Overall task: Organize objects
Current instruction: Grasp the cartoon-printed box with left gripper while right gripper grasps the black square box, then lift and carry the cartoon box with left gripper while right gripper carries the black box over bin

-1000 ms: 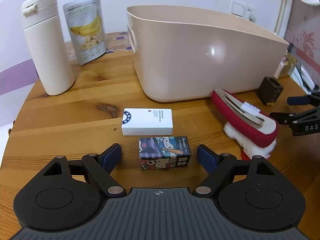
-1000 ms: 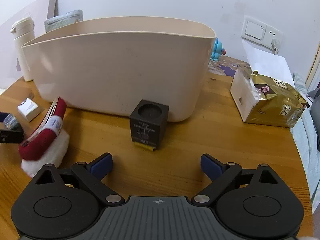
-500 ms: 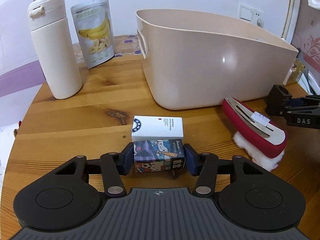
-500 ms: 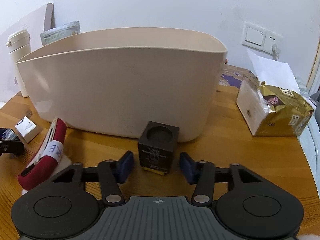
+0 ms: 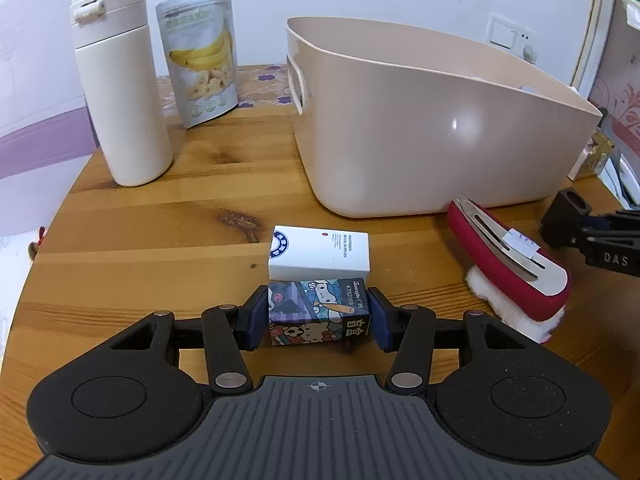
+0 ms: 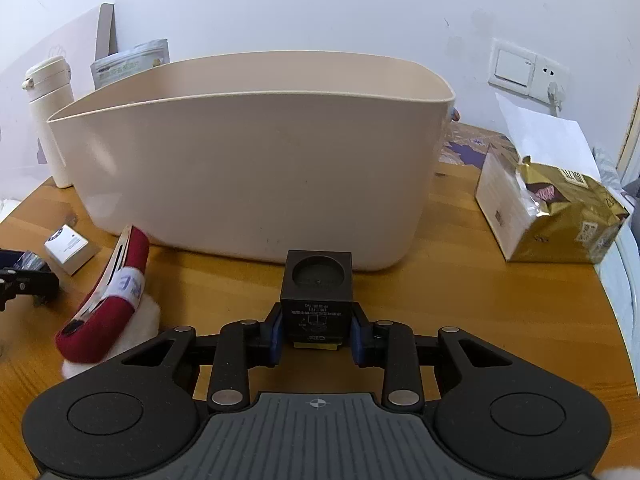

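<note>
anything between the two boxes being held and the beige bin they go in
Only the bin's own near wall. The black cube in the right gripper faces it directly; the cartoon box in the left gripper also has the white box ahead.

Round wooden desk [image 5: 160, 216], knotted pine boards with a warm varnish, extends ahead of the tongs in both views. Plain white wall [image 6: 320, 8] stands behind it, carrying a white switch and socket plate [image 6: 528, 70] ahead to the right. A lilac band [image 5: 36, 144] runs along the wall at far left; lighting is soft and even.
</note>
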